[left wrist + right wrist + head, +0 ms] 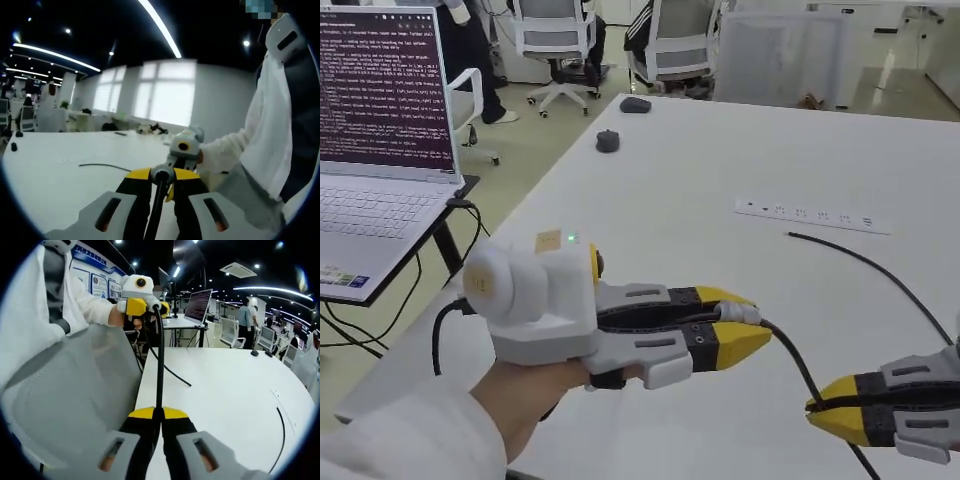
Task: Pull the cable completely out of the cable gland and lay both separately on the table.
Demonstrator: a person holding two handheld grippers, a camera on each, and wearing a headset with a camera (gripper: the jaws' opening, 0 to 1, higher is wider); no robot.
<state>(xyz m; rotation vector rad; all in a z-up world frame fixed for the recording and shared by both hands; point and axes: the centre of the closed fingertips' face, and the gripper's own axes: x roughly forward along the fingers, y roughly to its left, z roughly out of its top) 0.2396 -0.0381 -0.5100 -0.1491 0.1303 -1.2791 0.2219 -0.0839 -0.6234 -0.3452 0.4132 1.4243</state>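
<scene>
My left gripper [752,327] is shut on a small grey cable gland [738,312] above the white table [700,170]. A black cable [790,350] leaves the gland and runs right and down to my right gripper [817,406], which is shut on it. The stretch between the two is almost straight. Beyond the right gripper the cable's free end [860,265] lies curved across the table. In the left gripper view the gland [162,174] sits between the yellow tips. In the right gripper view the cable [160,365] rises from the shut jaws to the left gripper [152,304].
An open laptop [370,150] stands on a side stand at the left. A white power strip [817,214] lies at the back right, with two dark mice [608,141] [634,104] farther back. Office chairs [555,40] stand beyond the table's edge.
</scene>
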